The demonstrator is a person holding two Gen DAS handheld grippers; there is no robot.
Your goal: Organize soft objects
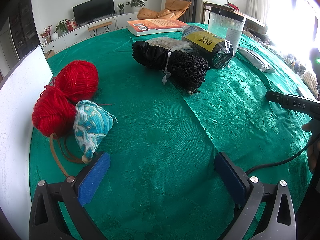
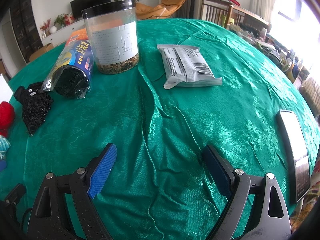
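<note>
I am holding my left tongs apart, just beside the blue patterned pouch and red yarn balls. My right tongs are gaping empty over the green-clothed surface.

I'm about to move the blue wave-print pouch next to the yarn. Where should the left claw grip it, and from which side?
Grip the blue wave-print pouch across its plump middle, coming from the open cloth on its right. It leans against the red yarn balls on its left, and its brown cord loops below, so those sides look crowded. The left claw is open, close beside its bead end.
</note>
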